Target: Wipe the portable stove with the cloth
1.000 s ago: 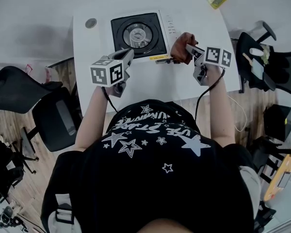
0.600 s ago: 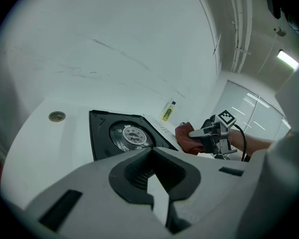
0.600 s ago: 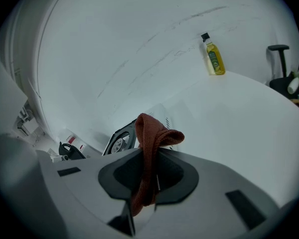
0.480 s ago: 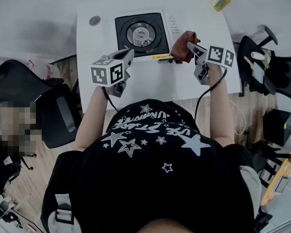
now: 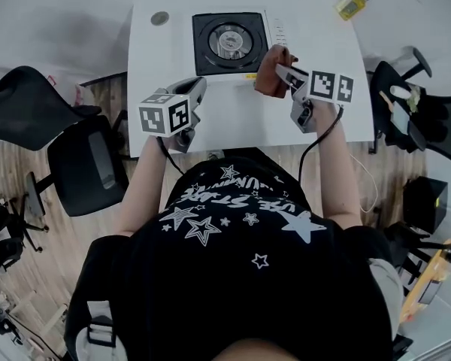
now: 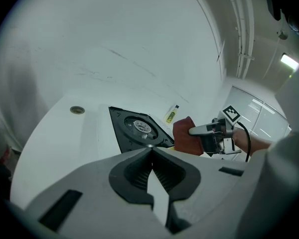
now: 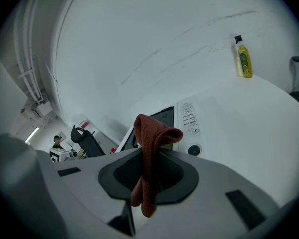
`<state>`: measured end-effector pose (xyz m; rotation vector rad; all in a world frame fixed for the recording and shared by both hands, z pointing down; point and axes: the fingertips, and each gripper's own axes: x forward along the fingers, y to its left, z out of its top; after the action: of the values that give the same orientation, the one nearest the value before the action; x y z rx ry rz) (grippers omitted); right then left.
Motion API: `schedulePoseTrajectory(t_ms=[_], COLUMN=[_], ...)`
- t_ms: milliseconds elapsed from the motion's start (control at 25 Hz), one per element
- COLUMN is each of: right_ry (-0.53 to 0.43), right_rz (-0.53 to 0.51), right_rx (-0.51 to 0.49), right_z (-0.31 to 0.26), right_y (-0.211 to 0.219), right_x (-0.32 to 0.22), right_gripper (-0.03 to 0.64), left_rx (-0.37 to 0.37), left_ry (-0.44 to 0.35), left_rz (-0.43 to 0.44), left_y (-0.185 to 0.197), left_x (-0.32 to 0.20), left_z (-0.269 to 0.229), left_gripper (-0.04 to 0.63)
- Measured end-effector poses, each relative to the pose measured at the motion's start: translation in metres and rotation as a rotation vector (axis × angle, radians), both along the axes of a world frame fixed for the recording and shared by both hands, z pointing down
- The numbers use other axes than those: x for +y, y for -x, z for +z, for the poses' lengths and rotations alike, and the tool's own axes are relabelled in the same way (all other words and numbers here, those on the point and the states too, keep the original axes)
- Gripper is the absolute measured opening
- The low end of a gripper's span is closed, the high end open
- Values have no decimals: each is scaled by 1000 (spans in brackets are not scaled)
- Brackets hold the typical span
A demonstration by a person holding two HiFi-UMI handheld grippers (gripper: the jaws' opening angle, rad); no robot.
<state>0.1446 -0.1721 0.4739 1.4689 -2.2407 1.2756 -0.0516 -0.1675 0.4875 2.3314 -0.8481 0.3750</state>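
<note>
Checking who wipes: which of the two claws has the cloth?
The right claw: it is shut on the reddish-brown cloth, while the left claw is shut on nothing.

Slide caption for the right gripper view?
Right gripper holds a folded red cloth; stove and yellow bottle sit beyond.

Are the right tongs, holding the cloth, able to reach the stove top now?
Probably yes: the right tongs, shut on the cloth, sit right beside the stove; nothing stands between.

Rust-red cloth (image 5: 269,72), white portable stove (image 5: 229,42) (black burner panel), white table (image 5: 233,119), yellow bottle (image 5: 352,6), black shirt (image 5: 240,277) with white stars.
</note>
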Motion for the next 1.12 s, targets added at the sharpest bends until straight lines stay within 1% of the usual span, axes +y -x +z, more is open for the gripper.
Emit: schedulePoseTrajectory(t_ms=[240, 400, 640, 800, 960, 1120], right_ry=[4, 1, -14, -7, -22, -25], right_rz=[-17, -25, -43, -87, -160, -194], right_rx=[24, 28, 3, -2, 33, 29], right_z=[-1, -3, 0, 4, 2, 2], right_y=[23, 26, 27, 31, 30, 25], right_x=[19, 24, 20, 21, 29, 42], right_gripper=[61, 61, 61, 61, 61, 61], left_rx=[15, 20, 16, 19, 24, 21], left_ry=[16, 23, 5, 9, 13, 11], left_rz=[4, -13, -38, -61, -87, -110], left_y=[13, 16, 11, 5, -2, -14], left_x=[21, 26, 28, 27, 31, 43], left_z=[5, 7, 4, 3, -2, -5], left_gripper=[8, 8, 8, 8, 8, 8])
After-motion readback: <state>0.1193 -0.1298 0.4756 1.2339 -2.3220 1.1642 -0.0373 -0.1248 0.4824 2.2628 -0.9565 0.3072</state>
